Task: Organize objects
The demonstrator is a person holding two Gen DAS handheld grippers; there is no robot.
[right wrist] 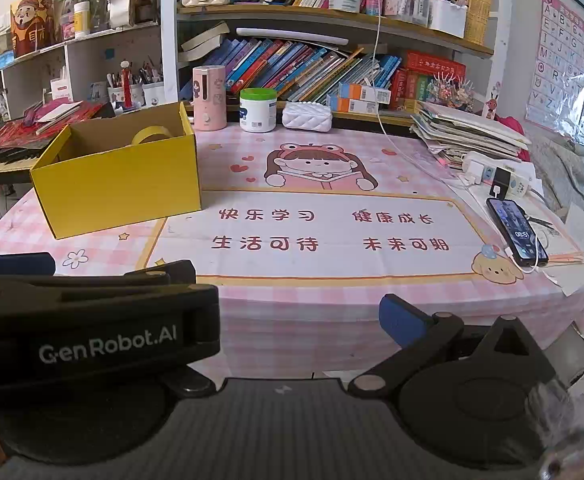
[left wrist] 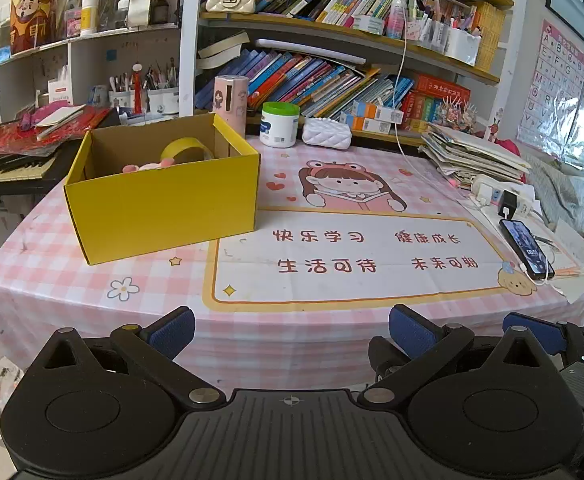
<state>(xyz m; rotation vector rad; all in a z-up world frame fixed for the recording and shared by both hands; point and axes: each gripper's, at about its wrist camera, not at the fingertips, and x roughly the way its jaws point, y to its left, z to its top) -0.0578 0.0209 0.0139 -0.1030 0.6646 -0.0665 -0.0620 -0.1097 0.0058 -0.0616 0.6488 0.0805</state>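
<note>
Sorting looks nearly done: yellow cardboard box already holds a tape roll and pink toy, while left gripper and right gripper hover spread and empty before it.

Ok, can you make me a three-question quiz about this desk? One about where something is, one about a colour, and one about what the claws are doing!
1. Where is the yellow tape roll?
A. on the phone
B. inside the yellow box
C. on the book pile

2. What colour is the lid of the white tub?
A. green
B. red
C. black

3. What is the left claw doing?
A. squeezing the tub
B. holding the phone
C. open, holding nothing

Answers:
1. B, the roll pokes up behind the box's front wall.
2. A, a green lid tops the tub by the pink canister.
3. C, its blue pads stand wide apart over the tablecloth.
</note>
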